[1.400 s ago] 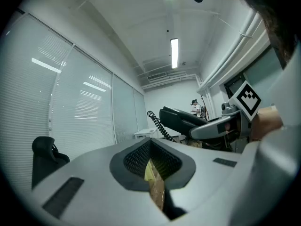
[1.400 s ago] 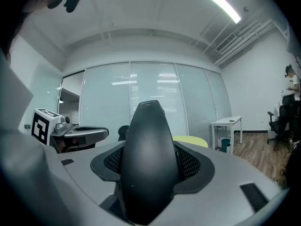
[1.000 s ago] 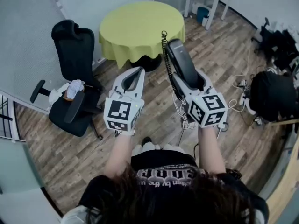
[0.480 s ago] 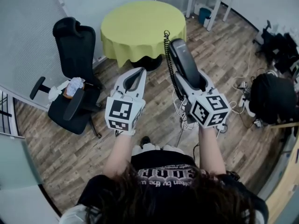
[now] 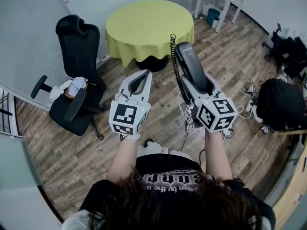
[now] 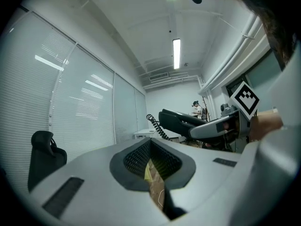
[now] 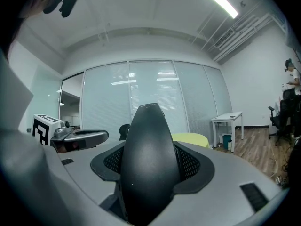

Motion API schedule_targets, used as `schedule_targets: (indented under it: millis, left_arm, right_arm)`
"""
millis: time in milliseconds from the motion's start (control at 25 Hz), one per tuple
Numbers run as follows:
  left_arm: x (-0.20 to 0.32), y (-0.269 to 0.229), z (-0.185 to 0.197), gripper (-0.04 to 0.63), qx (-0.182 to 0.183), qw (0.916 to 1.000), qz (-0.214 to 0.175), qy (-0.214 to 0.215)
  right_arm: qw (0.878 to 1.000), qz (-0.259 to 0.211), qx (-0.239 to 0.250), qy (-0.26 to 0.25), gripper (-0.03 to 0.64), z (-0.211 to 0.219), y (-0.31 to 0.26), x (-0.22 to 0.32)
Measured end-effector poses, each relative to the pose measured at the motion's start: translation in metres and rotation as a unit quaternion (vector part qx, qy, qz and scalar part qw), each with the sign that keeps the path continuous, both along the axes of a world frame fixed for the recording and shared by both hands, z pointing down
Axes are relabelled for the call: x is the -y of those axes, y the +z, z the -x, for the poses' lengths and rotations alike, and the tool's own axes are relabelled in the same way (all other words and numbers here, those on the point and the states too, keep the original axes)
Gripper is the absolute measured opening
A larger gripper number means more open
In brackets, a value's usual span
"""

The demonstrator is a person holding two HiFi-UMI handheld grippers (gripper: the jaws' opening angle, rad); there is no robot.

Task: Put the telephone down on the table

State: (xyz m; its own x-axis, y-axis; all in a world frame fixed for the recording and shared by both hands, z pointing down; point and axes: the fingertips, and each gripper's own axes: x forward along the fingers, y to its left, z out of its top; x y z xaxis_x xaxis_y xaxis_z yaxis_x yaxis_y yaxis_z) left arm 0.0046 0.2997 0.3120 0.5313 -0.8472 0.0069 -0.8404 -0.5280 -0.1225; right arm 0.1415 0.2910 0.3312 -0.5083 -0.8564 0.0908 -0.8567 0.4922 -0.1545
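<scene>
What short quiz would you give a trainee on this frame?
1. Fill in: the left tongs are ___, with nothing between them.
2. Which tongs grip the phone? A) left tongs B) right tongs C) both
3. True or false: the phone lies on the table.
Key: 1 shut; 2 B; 3 false, it is held in the air, not on the table.
</scene>
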Motion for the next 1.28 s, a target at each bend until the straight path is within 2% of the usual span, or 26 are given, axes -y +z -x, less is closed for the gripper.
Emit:
schedule_targets:
  millis: [400,1280]
  left_arm:
    - [0.038,0.010,0.014,-0.005,0.001,0.9999,0.007,-0.010]
    - [0.221,0.011,0.057,-0.006,-0.005,0.9998,0.018,0.007]
  right_arm:
    - [1.000,0.004,-0.005,-0.010,0.287,0.014,0.007,0.037]
    - [1.000,0.020,-0.004,0.004,0.287,0.061,0.013,0.211]
